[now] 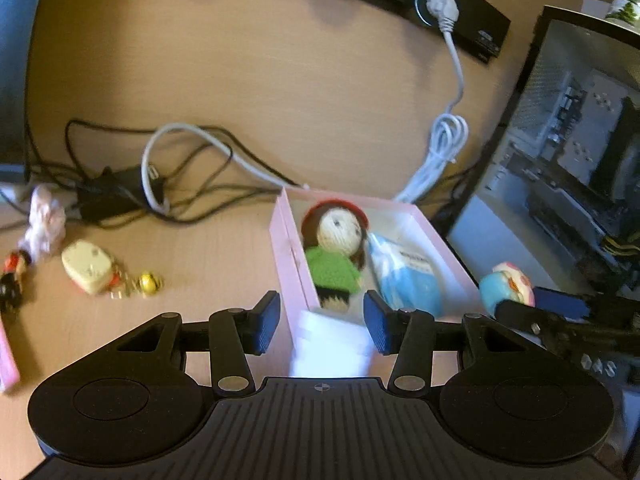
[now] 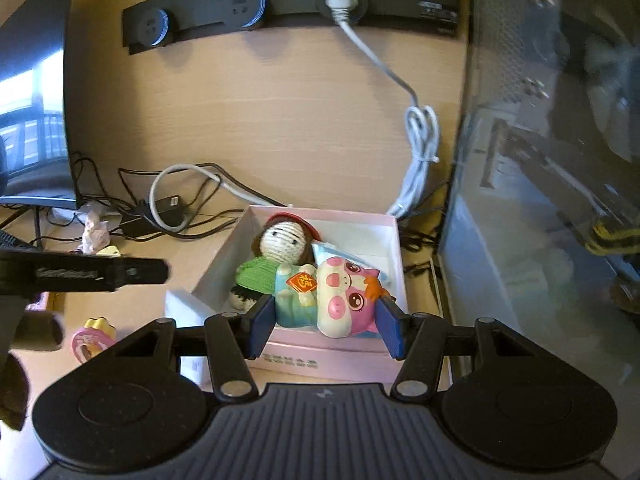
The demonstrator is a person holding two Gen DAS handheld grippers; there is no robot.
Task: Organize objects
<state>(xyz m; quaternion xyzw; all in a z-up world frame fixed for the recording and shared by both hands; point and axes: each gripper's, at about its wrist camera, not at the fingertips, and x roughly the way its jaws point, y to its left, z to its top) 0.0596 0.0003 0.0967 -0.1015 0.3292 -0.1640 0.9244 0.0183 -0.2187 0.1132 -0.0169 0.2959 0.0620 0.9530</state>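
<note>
While right gripper [image 2: 325, 326] clamps the pig figurine [image 2: 340, 300] above the pink box [image 2: 394, 248], lower before release; left gripper [image 1: 322, 320] empty, half-open.

The box [image 2: 394, 248] at centre frame is pale pink outside, white inside. The doll [image 2: 276, 256] wears a green knitted top, red hat and brown hair. The pig figure [image 2: 340, 300] is pink and cream with a teal body. The tongs [image 2: 325, 330] carry blue pads. The worktop [image 2: 260, 112] is tan woodgrain.
</note>
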